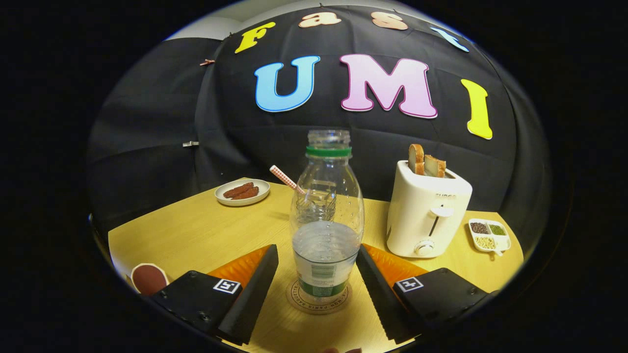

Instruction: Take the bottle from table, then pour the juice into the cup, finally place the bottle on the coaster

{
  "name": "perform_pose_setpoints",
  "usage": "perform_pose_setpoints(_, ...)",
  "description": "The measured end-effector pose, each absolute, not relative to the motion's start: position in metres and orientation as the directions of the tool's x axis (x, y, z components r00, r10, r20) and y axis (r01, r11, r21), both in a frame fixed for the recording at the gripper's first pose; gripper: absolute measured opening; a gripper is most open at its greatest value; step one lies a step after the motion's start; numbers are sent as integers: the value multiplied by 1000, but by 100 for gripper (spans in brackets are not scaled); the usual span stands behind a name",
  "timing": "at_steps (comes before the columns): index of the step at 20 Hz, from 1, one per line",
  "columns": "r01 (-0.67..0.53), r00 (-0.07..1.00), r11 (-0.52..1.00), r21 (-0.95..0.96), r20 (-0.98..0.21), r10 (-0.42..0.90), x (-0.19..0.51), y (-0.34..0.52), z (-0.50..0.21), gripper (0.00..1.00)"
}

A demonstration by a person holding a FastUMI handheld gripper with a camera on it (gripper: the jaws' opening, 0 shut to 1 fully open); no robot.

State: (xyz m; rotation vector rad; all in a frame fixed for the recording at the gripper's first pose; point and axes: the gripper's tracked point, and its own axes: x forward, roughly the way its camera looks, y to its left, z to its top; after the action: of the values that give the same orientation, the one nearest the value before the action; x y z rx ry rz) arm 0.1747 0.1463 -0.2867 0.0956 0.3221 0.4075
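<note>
A clear plastic bottle (326,215) with a green neck ring and no cap stands upright on a round coaster (294,297) on the wooden table (196,230). Liquid fills only its lower part. My gripper (316,255) is open, with the bottle between its fingers. The left finger (255,289) stands clear of the bottle, and the right finger (382,294) lies close beside it. Just beyond the bottle stands a glass cup (300,208), seen mostly through the plastic. A checked straw (285,178) leans out of the cup to the left.
A white toaster (427,211) holding bread slices (424,162) stands beyond the right finger. A small divided dish of seeds (488,235) sits to its right. A plate of sausages (242,191) lies at the table's far left. A dark red round pad (148,278) lies beside the left finger.
</note>
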Motion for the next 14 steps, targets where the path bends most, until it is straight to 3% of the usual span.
perform_pose_setpoints(14,-414,878,902,123,-207,432,50,91,-154,98)
